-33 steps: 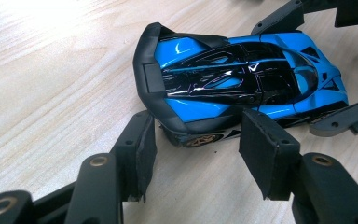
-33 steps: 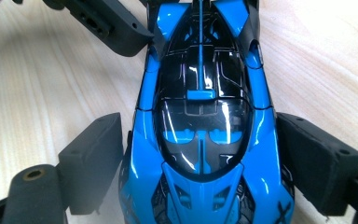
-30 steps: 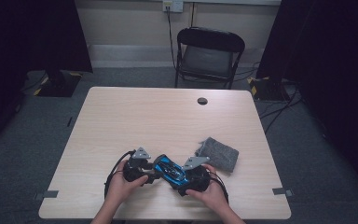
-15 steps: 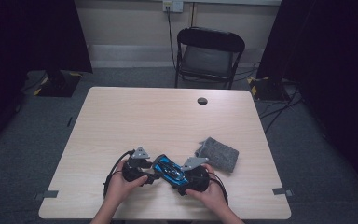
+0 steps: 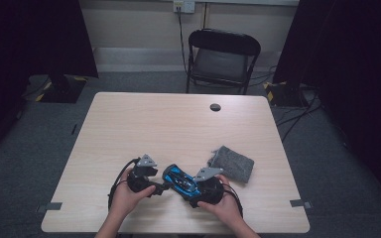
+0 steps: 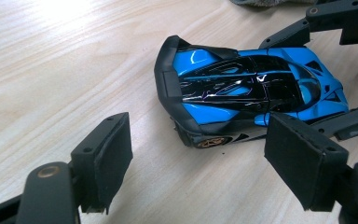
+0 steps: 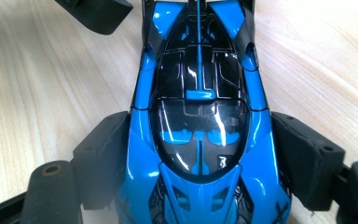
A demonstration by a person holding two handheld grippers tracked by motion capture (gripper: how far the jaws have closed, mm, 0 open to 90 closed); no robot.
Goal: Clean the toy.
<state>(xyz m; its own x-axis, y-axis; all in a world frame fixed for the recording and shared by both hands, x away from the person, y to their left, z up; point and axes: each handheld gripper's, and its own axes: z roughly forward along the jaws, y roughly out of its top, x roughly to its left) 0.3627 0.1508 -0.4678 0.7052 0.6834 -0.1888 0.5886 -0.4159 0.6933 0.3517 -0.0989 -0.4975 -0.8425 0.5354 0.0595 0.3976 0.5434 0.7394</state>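
Two grippers, both mine, meet over a blue-and-black toy car (image 5: 179, 179) near the 6 o'clock edge of the pale wooden counter (image 5: 178, 124). My right gripper (image 7: 200, 156) has its pads against both flanks of the car at the cockpit, nose toward its camera; in the high view that gripper (image 5: 192, 191) sits at the car's 4 o'clock. My left gripper (image 6: 198, 156) stands wide apart, its jaws having just been opening, and nothing lies between its pads; the car's tail, with its black rear wing, rests just beyond them at 12 o'clock in the left gripper view. From above, the left gripper (image 5: 159, 187) lies at the car's 8 o'clock, close to the rear but not touching it.

The car sits on its wheels on the counter (a gold-rimmed rear wheel shows in the left gripper view). A grey cloth pouch (image 5: 231, 163) lies at the car's 2 o'clock, near my right hand (image 5: 223, 206). A small dark round disc (image 5: 215, 107) sits well apart toward the counter's 12 o'clock edge, and a black folding chair (image 5: 222, 59) stands beyond it.
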